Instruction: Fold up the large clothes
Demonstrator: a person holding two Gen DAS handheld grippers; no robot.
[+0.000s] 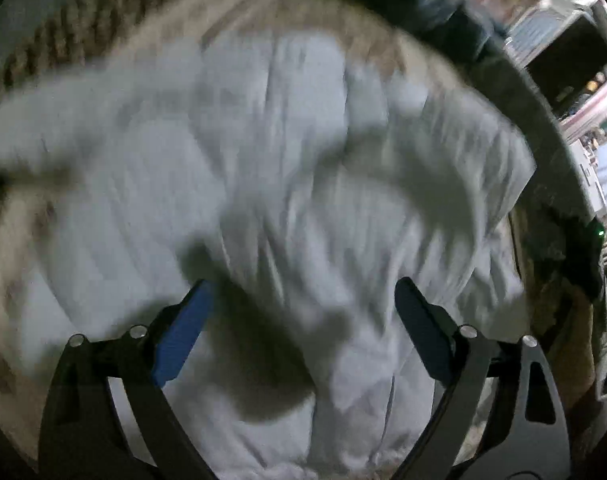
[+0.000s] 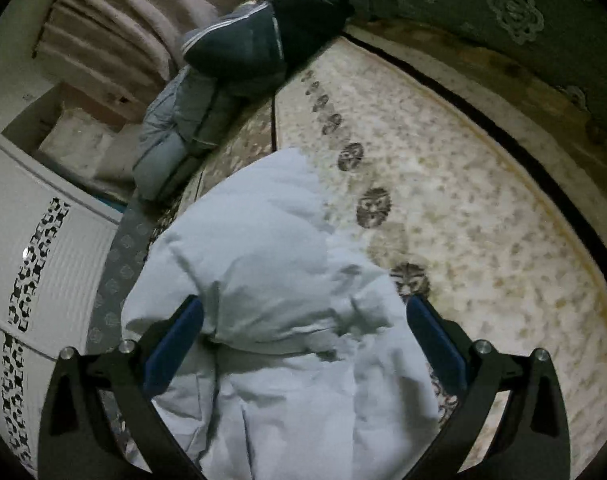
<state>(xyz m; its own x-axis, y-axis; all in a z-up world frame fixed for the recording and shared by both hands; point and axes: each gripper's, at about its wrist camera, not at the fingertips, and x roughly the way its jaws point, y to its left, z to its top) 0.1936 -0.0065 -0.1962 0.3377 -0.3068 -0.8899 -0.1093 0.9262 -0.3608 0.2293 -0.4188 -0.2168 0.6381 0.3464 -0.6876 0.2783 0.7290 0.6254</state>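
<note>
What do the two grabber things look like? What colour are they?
Both look alike. The left gripper and right gripper each have two black curved arms with shiny silver round bolts, ending in flat blue pads on the jaws. No cables or sleeves show.

The pale blue jacket [image 2: 271, 280] is matt, puffy, crinkled cloth; the patterned carpet [image 2: 463, 208] looks woven; the tongs' pads [image 2: 175, 344] are matt blue plastic.

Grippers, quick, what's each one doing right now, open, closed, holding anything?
Left gripper: open, holding nothing, over the pale blue garment.
Right gripper: open, fingers either side of the same garment, not clamped.
</note>
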